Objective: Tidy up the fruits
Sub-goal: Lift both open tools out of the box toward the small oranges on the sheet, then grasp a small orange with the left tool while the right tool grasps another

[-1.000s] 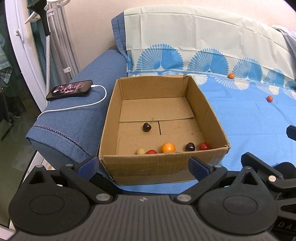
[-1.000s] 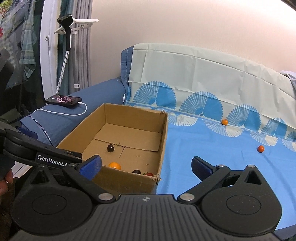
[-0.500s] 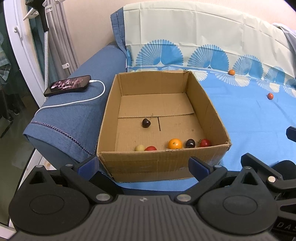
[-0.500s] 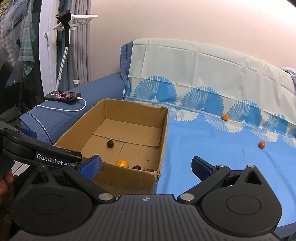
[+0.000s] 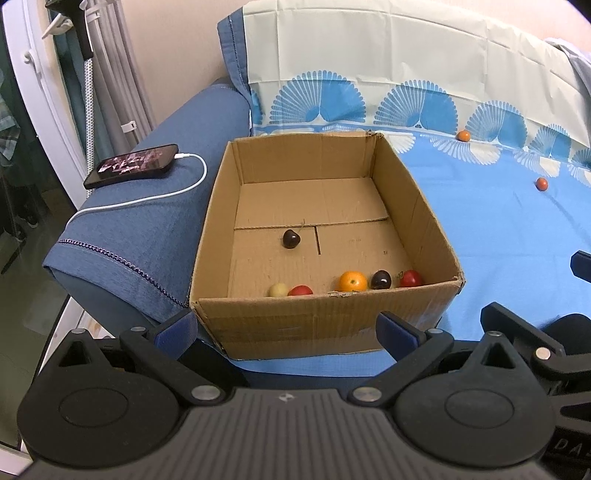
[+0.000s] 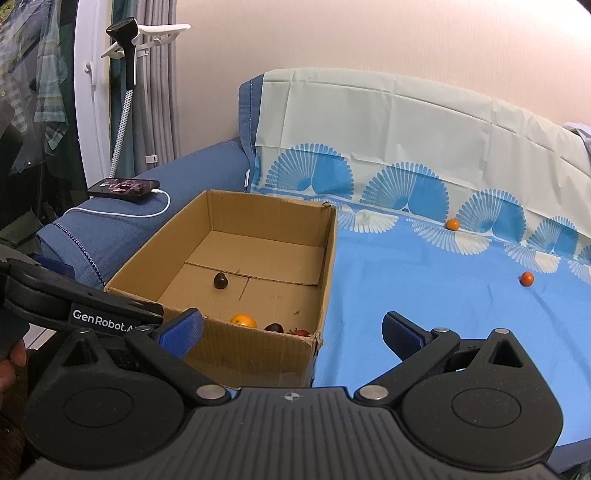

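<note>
We hold our left gripper and right gripper with fingers spread wide and nothing between them, both low before the cardboard box. The box sits on a blue patterned sheet over a sofa, against the denim-blue armrest, where a phone lies charging. Six small fruits lie inside the box; an orange one and a redder one rest well apart on the sheet. A pale wall rises behind.

Soft, even indoor light; sharp focus ahead of the fingers, fisheye bending and dark corners at edges.
</note>
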Available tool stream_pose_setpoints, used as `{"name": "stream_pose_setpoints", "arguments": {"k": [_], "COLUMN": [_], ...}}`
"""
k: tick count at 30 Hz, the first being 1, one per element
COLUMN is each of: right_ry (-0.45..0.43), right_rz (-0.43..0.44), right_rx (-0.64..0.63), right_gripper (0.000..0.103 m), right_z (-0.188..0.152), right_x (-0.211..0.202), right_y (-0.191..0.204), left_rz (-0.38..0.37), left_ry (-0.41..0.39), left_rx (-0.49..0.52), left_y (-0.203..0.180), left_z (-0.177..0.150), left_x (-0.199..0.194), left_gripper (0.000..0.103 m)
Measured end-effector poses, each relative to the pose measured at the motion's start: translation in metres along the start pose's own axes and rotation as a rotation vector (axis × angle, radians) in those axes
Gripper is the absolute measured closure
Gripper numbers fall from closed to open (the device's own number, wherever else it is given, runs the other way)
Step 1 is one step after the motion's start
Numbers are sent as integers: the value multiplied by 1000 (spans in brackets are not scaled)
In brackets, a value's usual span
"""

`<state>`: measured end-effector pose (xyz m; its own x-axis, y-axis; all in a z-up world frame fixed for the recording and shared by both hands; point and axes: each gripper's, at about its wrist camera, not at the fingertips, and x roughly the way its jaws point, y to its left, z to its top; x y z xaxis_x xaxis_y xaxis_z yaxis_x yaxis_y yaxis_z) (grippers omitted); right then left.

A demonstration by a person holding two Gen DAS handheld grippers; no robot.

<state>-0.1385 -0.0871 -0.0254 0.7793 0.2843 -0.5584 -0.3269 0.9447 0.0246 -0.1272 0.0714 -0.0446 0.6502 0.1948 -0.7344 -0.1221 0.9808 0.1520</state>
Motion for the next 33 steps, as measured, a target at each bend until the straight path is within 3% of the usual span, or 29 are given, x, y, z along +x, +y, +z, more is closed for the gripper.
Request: {"name": "stream_pose_setpoints", "arguments": {"k": [10,13,18,22,27,33], "right_ry": [15,-3,-49,-44,-52,-83], "right_rz": [-6,-50,-197,-345,-508,-590], "right_rx": [53,102,189,292,443,483], "right_gripper": [1,1,1,1,1,1], "right_z": [-5,-5,-4,-7,-8,-2], "right_x": [15,19,28,45,78,158], "right_y": [-18,-40,-105,-175,-272,-386], "left_rz": [7,-8,-37,-87,-210,-312], "left_ry": [51,72,50,13,-26,-68], "left_rx": [21,39,95,162,238,293], "left_y": [-12,-24,-61,-112,-196,-325], "left_z": [13,26,63,106,169,255], "left_x": [16,24,36,51,87,186], "left_gripper": [0,0,0,0,0,0]}}
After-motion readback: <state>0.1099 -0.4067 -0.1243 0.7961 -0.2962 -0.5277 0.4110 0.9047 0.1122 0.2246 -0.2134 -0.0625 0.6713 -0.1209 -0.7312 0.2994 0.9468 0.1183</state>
